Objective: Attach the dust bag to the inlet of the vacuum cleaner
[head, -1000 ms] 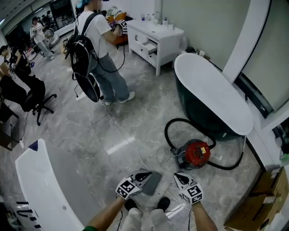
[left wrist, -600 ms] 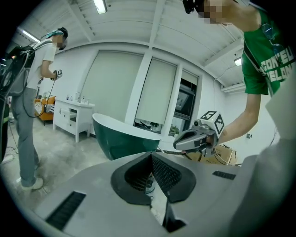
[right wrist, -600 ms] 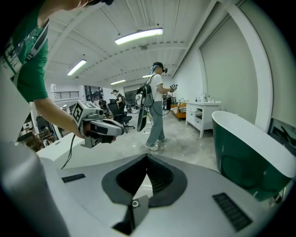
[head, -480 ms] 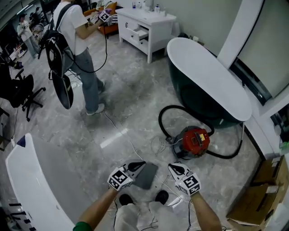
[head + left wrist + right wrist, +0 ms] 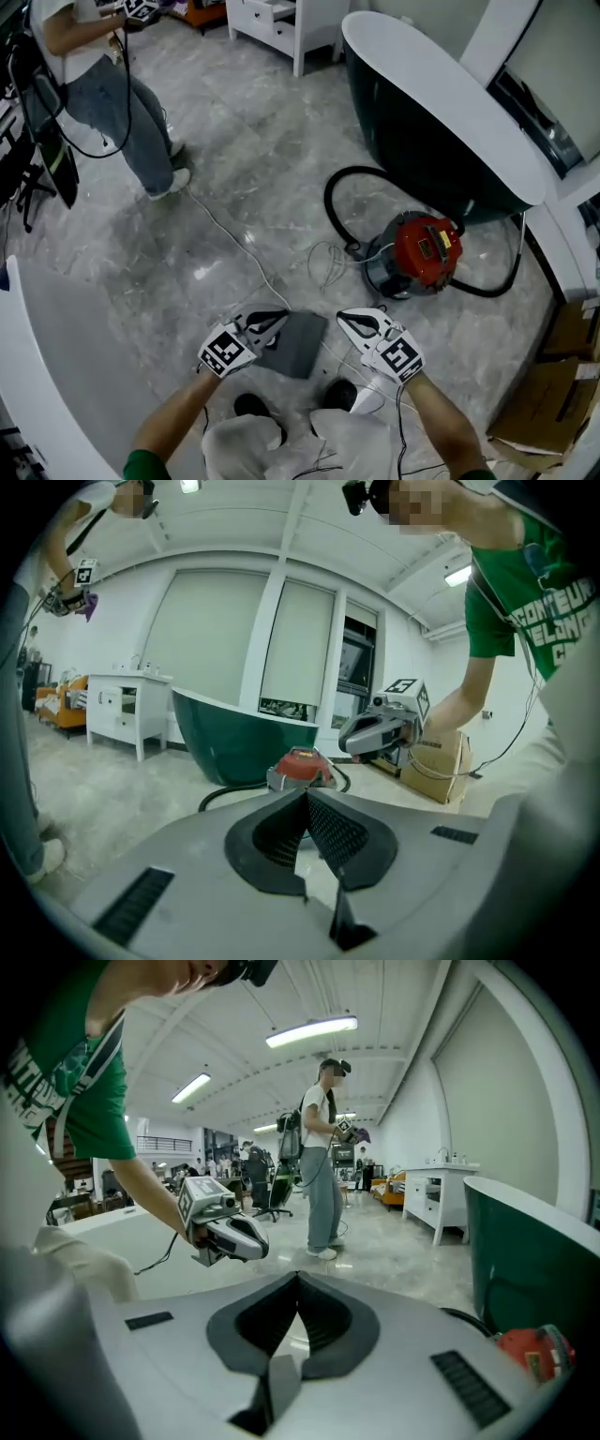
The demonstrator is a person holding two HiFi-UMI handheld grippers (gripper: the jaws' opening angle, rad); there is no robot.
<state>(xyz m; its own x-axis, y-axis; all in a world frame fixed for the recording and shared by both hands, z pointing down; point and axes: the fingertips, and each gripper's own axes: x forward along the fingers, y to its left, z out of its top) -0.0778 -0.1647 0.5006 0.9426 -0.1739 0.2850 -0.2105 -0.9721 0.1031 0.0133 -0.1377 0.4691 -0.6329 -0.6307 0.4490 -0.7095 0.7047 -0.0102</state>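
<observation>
A red and black vacuum cleaner stands on the marble floor with its black hose looped behind it; it also shows in the left gripper view and the right gripper view. A flat grey sheet, possibly the dust bag, lies on the floor by my feet. My left gripper hovers beside it, shut, with nothing seen between its jaws. My right gripper hovers level with it, also shut and empty. The vacuum's inlet is not visible.
A dark green bathtub with a white rim stands behind the vacuum. A thin white cord trails across the floor. Another person stands at the far left near a white cabinet. A cardboard box sits at the right.
The head view has tilted down and nearer, so the vacuum looks larger. Both grippers stay side by side and shut. The other person has moved off to the upper left.
</observation>
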